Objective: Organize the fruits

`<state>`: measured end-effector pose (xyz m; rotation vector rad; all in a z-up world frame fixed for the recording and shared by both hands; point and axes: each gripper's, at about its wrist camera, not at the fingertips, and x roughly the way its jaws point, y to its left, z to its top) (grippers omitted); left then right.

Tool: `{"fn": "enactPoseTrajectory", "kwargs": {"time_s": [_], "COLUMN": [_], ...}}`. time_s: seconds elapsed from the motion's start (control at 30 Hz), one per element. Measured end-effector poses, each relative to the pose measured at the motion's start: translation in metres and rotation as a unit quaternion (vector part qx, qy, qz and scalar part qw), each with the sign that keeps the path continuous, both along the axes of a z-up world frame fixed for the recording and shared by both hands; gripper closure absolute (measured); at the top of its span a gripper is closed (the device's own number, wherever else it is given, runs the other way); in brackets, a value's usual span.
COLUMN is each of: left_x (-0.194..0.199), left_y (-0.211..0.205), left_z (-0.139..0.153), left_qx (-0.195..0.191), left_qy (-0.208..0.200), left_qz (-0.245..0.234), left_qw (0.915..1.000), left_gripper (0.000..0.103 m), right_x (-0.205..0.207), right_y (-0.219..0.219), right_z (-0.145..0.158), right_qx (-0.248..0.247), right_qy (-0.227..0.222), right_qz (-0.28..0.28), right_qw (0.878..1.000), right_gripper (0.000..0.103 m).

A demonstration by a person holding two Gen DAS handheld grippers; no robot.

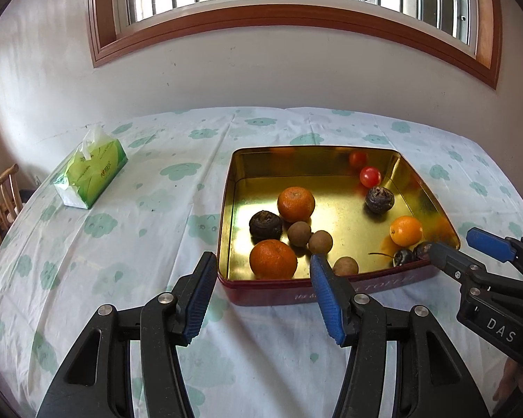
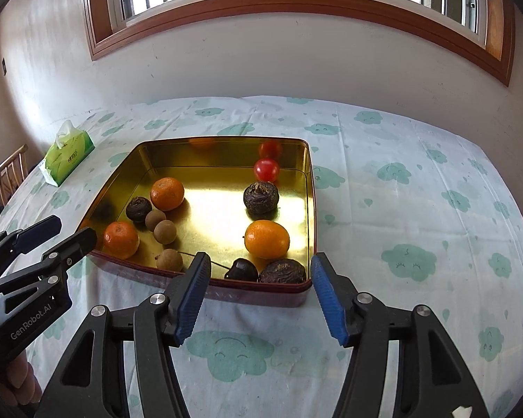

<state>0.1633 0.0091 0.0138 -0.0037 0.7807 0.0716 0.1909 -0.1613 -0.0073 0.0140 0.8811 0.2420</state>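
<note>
- Blue ribbed pads line the black jaws of the left gripper (image 1: 263,271), which stands partly open over the cloth at the tin's near-left corner with nothing between its fingers
- Right gripper (image 2: 259,273) is likewise partly open and empty, its pads just short of the tin's near-right wall
- Just beyond both sits the tin (image 2: 309,209): a shallow, rounded-square box, mirror-gold inside and dark red outside with pale lettering
- Inside, at the left: 2 dimpled mandarins (image 1: 273,258) (image 1: 296,204), 1 dark wrinkled round fruit (image 1: 265,224) and 3 smooth tan longans (image 1: 299,233), loosely clustered and some touching
- At the right: 1 smooth oval orange fruit (image 2: 266,239), a glossy dark cherry (image 2: 241,270) with a thin stem, and a rough dark fruit (image 2: 282,271) against the near wall
- Farther back, another wrinkled dark fruit (image 2: 261,197) and a shiny red tomato (image 2: 266,170) by the far wall, which mirrors it
- Under everything lies a creased white tablecloth (image 2: 401,209) printed with pale green clouds
- Far left, well apart from the tin, a soft green tissue pack (image 1: 90,174) with a white sheet sticking up
</note>
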Motion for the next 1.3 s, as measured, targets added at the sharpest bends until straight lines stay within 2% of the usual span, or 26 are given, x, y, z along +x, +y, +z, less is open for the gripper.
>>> {"fn": "enactPoseTrajectory", "kwargs": {"time_s": [0.7,1.3], "left_x": [-0.039,-0.054], "left_y": [-0.006,-0.014], "left_z": [-0.014,-0.01], "left_qx": [0.003,0.01], "left_qy": [0.015,0.009], "left_qz": [0.007,0.008], "left_qw": [0.9999,0.9999], "left_gripper": [0.047,0.047], "right_x": [-0.052,-0.068], "right_y": [-0.003,-0.001], "right_z": [-0.006,-0.004], "right_qx": [0.004,-0.006], "right_qy": [0.002,-0.007], "right_qz": [-0.009,-0.006], "right_qw": [1.0,1.0], "right_gripper": [0.046,0.046]}}
